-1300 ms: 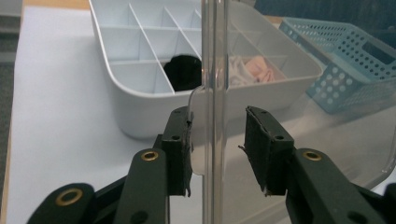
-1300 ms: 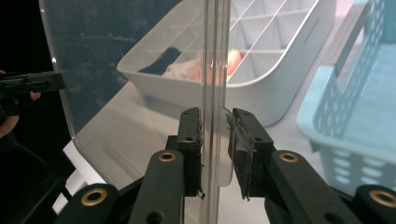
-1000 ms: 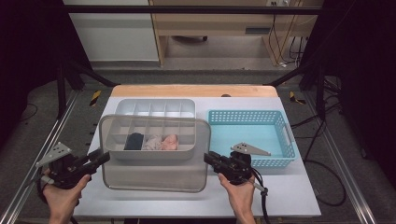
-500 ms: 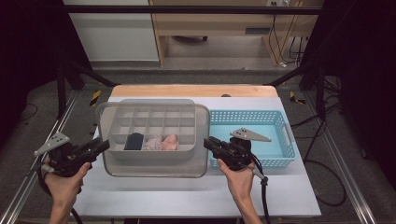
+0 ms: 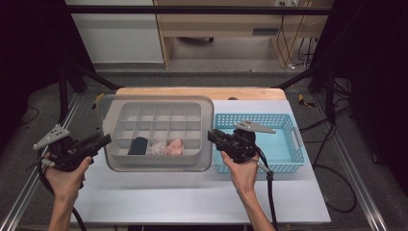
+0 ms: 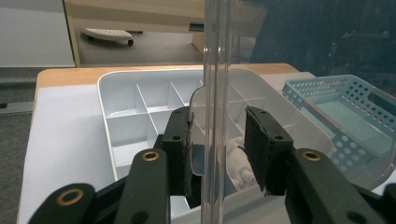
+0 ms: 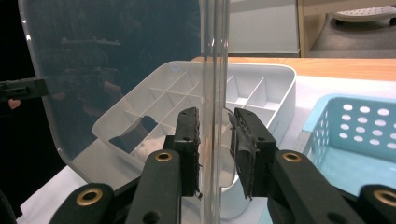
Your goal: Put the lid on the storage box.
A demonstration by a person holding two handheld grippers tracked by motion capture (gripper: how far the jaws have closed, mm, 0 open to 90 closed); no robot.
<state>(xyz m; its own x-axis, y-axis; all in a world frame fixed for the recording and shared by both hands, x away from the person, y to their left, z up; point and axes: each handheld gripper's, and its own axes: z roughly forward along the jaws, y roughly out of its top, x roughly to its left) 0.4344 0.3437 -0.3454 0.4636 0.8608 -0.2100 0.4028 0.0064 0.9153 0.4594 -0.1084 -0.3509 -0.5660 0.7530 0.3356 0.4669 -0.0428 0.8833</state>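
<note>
high view: the clear lid [image 5: 159, 163] hovers flat over the white divided box [image 5: 159, 127], covering it edge to edge. the left gripper [image 5: 103, 143] meets the lid's rim at nine o'clock and the right gripper [image 5: 211, 137] meets it at three o'clock; both are clamped on that rim. the lid is see-through with rounded corners, so the box's compartments and the dark and pale small things in its near row show through. a light blue basket [image 5: 288, 144] sits just beside the box at three o'clock.

left gripper view: the lid's edge runs as an upright clear strip [image 6: 215, 93] between the two black pads [image 6: 180, 144], nearer the left one, with the box beyond at twelve o'clock.

right gripper view: the same rim [image 7: 214, 70] stands between the pads [image 7: 189, 140], gripped close, and the lid's glossy pane spreads toward ten o'clock.
</note>
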